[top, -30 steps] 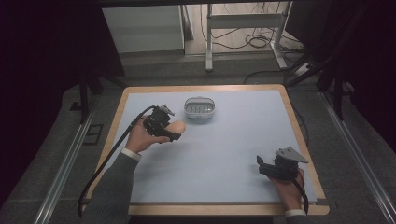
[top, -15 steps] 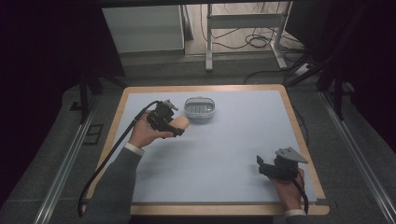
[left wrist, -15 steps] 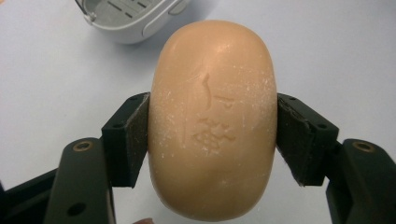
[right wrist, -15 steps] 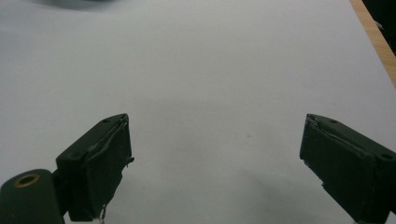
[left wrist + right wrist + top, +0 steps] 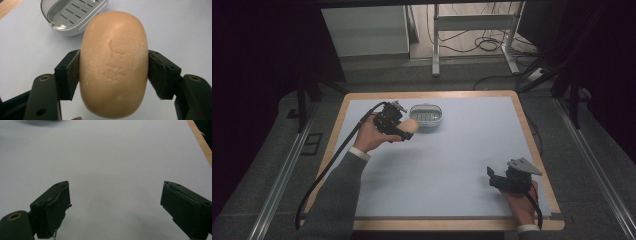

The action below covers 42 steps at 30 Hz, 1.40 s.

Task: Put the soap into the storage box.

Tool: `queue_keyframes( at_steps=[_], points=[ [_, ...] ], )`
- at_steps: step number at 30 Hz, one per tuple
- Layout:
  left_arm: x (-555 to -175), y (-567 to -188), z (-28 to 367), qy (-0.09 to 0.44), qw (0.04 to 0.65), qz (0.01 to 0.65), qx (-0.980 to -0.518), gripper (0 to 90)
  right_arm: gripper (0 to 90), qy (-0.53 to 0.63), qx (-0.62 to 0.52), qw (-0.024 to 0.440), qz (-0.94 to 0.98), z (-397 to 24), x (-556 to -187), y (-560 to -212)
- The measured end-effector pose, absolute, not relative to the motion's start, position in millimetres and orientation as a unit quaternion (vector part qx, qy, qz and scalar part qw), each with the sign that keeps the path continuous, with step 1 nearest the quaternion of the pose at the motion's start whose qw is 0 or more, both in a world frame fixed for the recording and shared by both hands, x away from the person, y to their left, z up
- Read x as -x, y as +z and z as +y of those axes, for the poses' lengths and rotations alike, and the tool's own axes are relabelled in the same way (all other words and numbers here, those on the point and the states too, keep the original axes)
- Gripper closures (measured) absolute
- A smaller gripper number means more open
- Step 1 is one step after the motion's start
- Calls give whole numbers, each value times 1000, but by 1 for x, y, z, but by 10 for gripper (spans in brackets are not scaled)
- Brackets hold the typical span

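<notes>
Left gripper (image 5: 404,131): clenched on the soap (image 5: 114,63), held just left of the dish (image 5: 426,117).
Right gripper (image 5: 498,181): released, rested near right on the table (image 5: 462,150).

Only the soap dish (image 5: 426,116) interrupts the bare mat (image 5: 462,155).

table: mat (image 5: 447,165) evenly lit from above, pale and matte, without glare; room around it dark
shadows: soft, faint under both hands
soap (image 5: 113,63): sharp, its embossed mark and white flecks clear; dish (image 5: 72,13) behind slightly soft
right gripper view: jaws dark, near edges blurred; mat dims toward the top
</notes>
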<state>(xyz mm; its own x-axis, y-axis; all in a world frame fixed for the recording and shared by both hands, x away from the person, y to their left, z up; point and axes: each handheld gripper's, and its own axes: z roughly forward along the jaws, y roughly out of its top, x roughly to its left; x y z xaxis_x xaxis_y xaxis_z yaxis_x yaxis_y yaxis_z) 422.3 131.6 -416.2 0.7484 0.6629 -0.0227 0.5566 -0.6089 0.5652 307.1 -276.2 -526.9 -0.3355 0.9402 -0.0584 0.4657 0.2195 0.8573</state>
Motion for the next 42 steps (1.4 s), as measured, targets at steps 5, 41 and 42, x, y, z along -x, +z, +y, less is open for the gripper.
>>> queue_keyframes(
  at_steps=[5, 41, 42],
  points=[
    [-428, -414, 128, 95, 277, 342, -893, 324, 92, 389, -489, 304, 719, -276, -307, -527],
    [-467, -412, 105, 96, 256, 338, -901, 324, 92, 386, -488, 308, 720, -275, -307, -527],
    [-467, -412, 105, 96, 256, 338, -901, 324, 92, 386, -488, 308, 720, -275, -307, -527]
  ],
)
